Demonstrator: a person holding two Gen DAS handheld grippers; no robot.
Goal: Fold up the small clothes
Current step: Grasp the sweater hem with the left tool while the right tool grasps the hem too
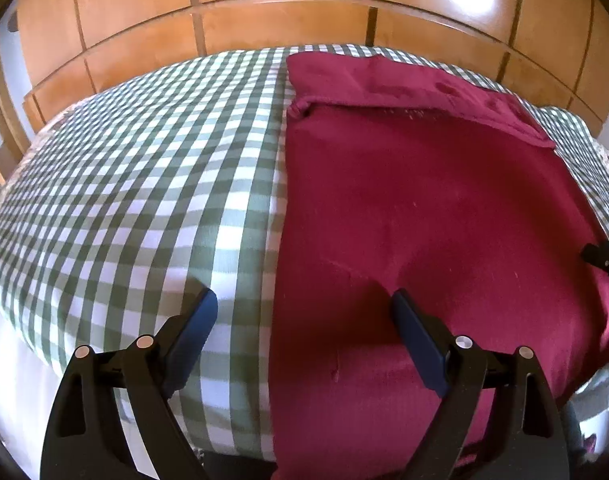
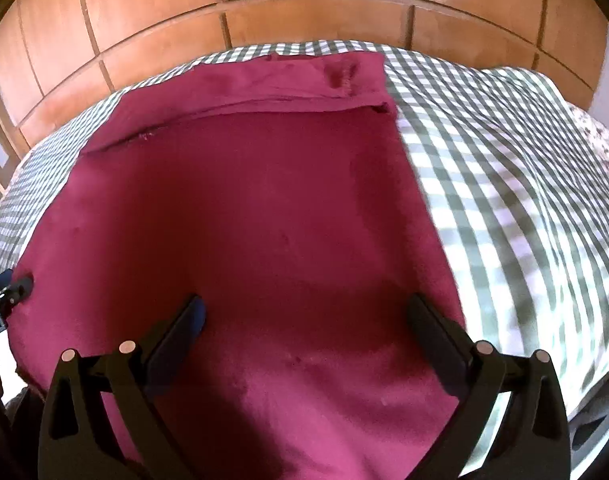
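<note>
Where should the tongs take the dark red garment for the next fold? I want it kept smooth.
Probably the near hem of the dark red garment, one corner per tongs, approached from the near bed edge. It lies flat on the checked bedspread, far end already folded, so near corners are free. Left tongs and right tongs hover open.

A: Cloth colour?
B: Flat dark crimson fabric garment, plain, no print.
A: Under it?
B: Green-and-white gingham bed cover; floral beige patch at the bed's right edge.
A: Behind?
B: Glossy orange-brown wooden panelled wardrobe. Black gripper arms, dark blue finger pads.
</note>
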